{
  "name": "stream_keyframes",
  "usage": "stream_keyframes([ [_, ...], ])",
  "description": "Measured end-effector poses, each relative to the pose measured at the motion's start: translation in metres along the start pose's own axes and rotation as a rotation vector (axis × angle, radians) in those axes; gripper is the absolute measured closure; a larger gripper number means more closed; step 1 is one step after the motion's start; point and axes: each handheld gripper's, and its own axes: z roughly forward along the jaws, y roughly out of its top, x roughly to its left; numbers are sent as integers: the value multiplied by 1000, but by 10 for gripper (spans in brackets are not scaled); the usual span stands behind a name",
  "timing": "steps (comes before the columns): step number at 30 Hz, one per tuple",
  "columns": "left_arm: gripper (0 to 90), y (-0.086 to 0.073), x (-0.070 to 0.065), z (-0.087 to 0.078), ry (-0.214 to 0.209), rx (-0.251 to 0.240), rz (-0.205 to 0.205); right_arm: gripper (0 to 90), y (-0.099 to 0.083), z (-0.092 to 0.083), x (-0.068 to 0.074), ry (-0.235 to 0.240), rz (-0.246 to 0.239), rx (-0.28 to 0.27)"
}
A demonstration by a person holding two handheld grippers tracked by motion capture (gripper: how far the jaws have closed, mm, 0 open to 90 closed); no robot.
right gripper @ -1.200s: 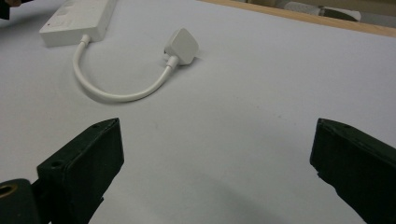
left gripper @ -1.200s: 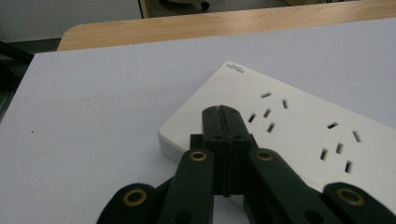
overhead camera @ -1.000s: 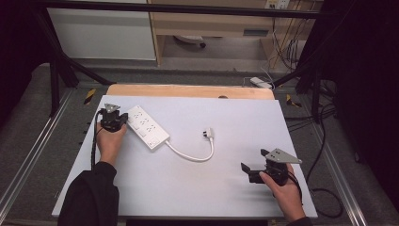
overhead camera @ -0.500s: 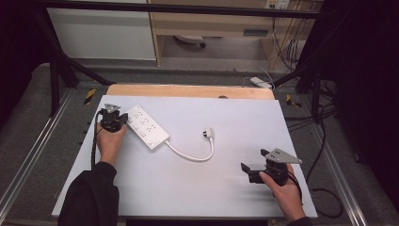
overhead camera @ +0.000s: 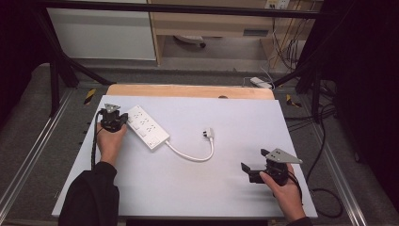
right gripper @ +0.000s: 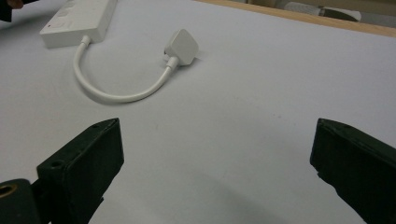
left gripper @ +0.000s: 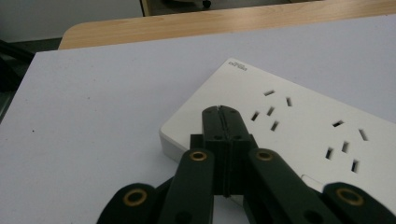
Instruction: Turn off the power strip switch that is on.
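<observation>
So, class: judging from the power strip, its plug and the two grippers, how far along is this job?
Done: little that shows. The power strip lies flat, its plug loose on the table, cable curved between them.
In hand: the left gripper, jaws shut, is at the strip's corner, holding nothing.
Left: the right gripper is open, short of the plug; probably that comes next.

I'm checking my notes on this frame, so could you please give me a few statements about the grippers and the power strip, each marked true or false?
1. The left gripper is shut. True.
2. The right gripper holds the plug. False: it is open, with the plug lying apart from it.
3. The power strip lies on the table. True.
4. The strip's cord runs straight. False: it curves round to the plug.
</observation>
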Motion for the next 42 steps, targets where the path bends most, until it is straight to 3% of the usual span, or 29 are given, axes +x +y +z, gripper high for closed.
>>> stream_keyframes([
  [21, 900, 2, -1, -2, -8, -32, -12, 31, 0, 0, 0, 0, -1, 0],
  [27, 900, 3, -3, -4, -32, -61, -16, 31, 0, 0, 0, 1, -1, 1],
  [31, 817, 6, -4, -6, -29, -91, -13, 31, 0, 1, 1, 3, 0, 4],
  [42, 434, 10, -6, -9, -40, -130, -58, 29, 0, 1, 1, 5, -2, 3],
])
